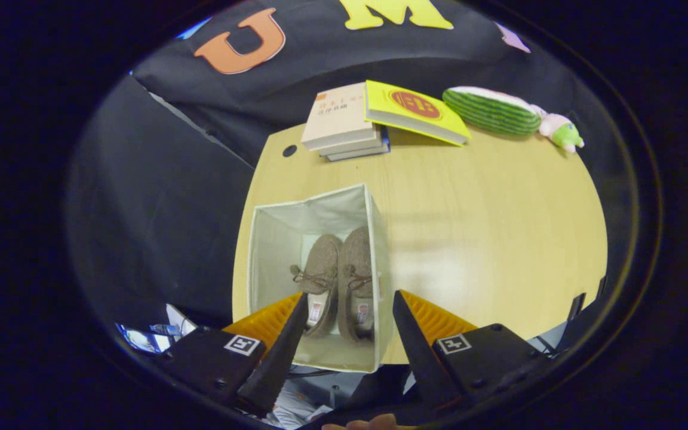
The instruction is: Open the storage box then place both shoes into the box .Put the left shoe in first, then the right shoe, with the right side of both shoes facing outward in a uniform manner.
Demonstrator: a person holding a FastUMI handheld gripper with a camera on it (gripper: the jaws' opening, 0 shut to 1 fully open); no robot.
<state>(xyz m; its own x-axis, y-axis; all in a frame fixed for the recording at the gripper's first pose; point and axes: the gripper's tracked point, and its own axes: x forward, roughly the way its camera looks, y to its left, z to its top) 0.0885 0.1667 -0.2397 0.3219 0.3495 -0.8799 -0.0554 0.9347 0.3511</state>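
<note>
A white fabric storage box point(272, 239) stands open on the wooden table, seen from above. Two brown lace-up shoes lie side by side inside it, toes pointing away from me: the left-hand shoe point(320, 269) and the right-hand shoe point(357, 263) against the box's right wall. My gripper point(350, 301) hovers above the box's near end, open, with nothing between its fingers. The shoes' heels show in the gap between the fingertips.
A stack of books point(344, 122) and a yellow book point(412, 110) lie at the table's far edge, with a green watermelon plush toy point(499, 110) to their right. The wooden tabletop point(487, 239) stretches right of the box. Clutter lies on the floor below the near edge.
</note>
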